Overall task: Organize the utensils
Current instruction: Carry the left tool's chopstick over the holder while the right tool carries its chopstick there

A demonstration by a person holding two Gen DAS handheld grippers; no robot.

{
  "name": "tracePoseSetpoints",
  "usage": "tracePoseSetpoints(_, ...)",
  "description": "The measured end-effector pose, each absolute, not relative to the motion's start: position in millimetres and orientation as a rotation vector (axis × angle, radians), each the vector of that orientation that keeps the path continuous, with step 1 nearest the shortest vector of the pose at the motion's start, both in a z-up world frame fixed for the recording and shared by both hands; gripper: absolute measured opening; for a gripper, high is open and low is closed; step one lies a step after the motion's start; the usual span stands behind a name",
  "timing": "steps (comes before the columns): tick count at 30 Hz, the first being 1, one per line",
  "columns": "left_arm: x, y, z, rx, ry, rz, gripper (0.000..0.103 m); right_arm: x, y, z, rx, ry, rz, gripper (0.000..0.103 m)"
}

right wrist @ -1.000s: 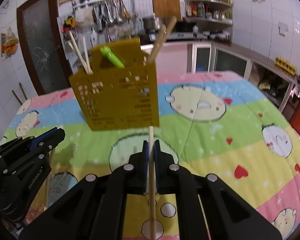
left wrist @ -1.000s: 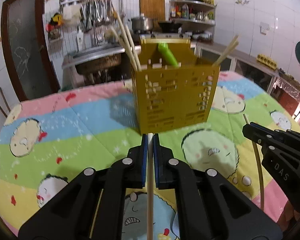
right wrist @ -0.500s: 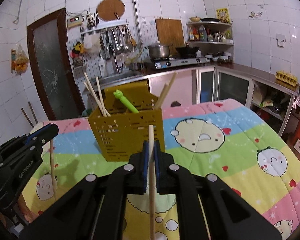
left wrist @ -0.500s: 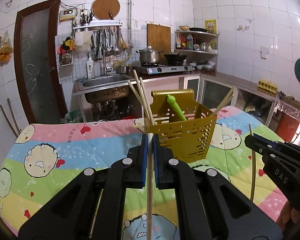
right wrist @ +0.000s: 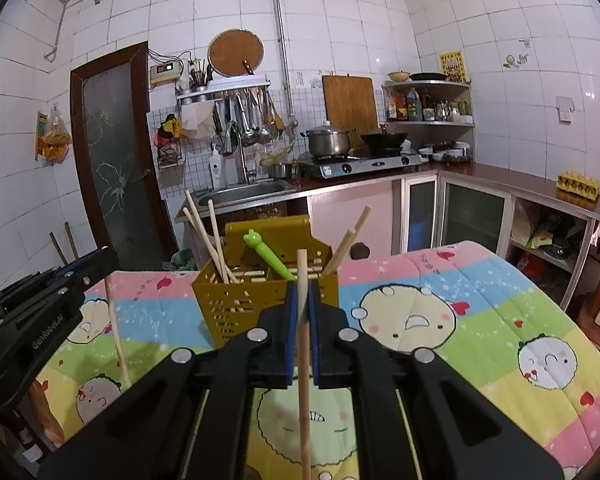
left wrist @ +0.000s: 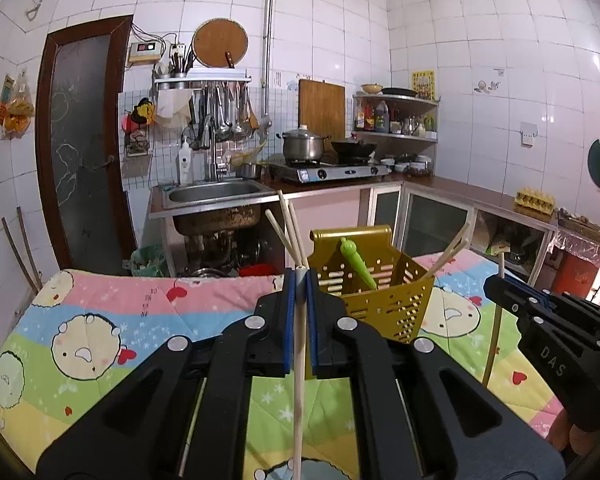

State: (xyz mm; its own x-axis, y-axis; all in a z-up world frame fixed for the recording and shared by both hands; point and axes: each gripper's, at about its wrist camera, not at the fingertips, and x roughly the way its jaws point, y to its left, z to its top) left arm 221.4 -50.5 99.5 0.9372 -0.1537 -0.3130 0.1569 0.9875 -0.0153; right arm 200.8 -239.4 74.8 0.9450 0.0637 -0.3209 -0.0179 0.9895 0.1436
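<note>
Beyond both raised grippers stands the yellow utensil basket [right wrist: 266, 300] (chopsticks already inside); left gripper [left wrist: 300, 280] and right gripper [right wrist: 302, 296] each clamp one upright chopstick [right wrist: 303, 360], the right nearer.

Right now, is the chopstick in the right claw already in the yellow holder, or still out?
Still out. The right claw is shut on its chopstick, which stands upright in front of the yellow holder, its top end above the rim.

Your left hand-held gripper [left wrist: 300, 280] hides the near left corner of the yellow basket [left wrist: 384, 300]. Both held chopsticks, left chopstick [left wrist: 299, 380] and right chopstick [right wrist: 304, 380], run off the bottom edge. The basket's walls hide the lower ends of the chopsticks standing inside.
</note>
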Motion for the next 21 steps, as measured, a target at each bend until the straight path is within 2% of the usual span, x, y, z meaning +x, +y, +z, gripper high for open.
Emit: tracePoseSetpoints(21,238.4,-46.0,146.2,-0.050,0.232,-0.214,0.004,225.7,-238.5,119.5,0.123,0.214,0.067,0.006)
